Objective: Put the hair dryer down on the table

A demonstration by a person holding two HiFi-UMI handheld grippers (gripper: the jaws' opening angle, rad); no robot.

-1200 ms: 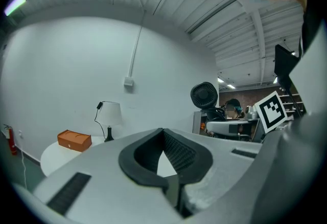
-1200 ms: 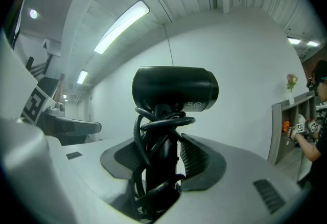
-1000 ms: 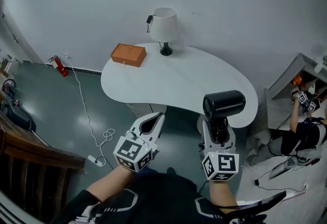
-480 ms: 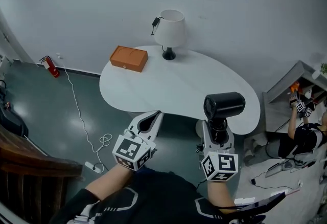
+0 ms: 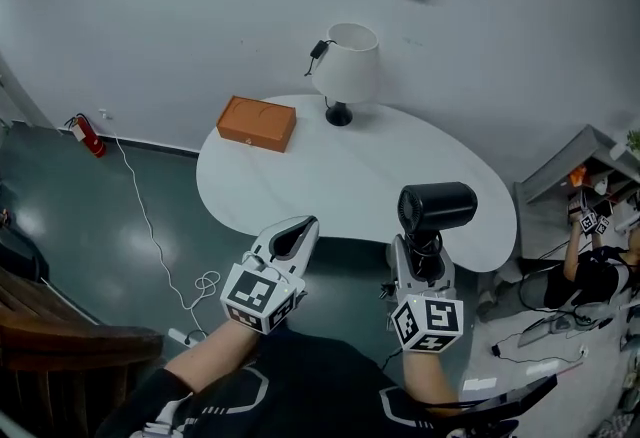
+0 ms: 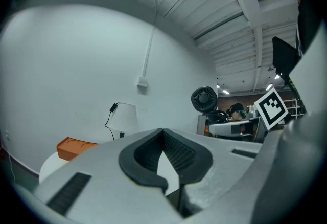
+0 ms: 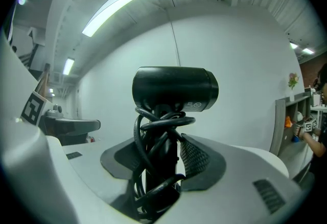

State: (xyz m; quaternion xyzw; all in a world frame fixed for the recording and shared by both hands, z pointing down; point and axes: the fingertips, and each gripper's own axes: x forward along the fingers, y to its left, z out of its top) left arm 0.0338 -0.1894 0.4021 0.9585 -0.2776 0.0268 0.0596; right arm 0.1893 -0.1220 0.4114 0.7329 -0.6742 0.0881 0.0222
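Note:
A black hair dryer (image 5: 437, 207) stands upright in my right gripper (image 5: 424, 254), which is shut on its handle. In the right gripper view the hair dryer (image 7: 173, 89) has its barrel lying crosswise above the jaws. Its black cord is wound round the handle between the pads of that gripper (image 7: 161, 166). The dryer hangs over the near right edge of the white, kidney-shaped table (image 5: 340, 176), above the tabletop. My left gripper (image 5: 300, 231) is held before the table's near edge, its jaws closed tip to tip with nothing in them; the left gripper view shows this gripper's (image 6: 164, 133) pads meeting.
A white lamp (image 5: 347, 66) and an orange box (image 5: 257, 123) stand at the table's far side. On the floor to the left lie a white cable (image 5: 190, 286) and a red fire extinguisher (image 5: 84, 135). A person (image 5: 600, 266) crouches by a shelf at the right. Dark wooden furniture (image 5: 60, 346) is at lower left.
The table, lamp and box have shifted right and down in the head view, a little nearer. Both grippers hold the same pose, and the hair dryer stays gripped.

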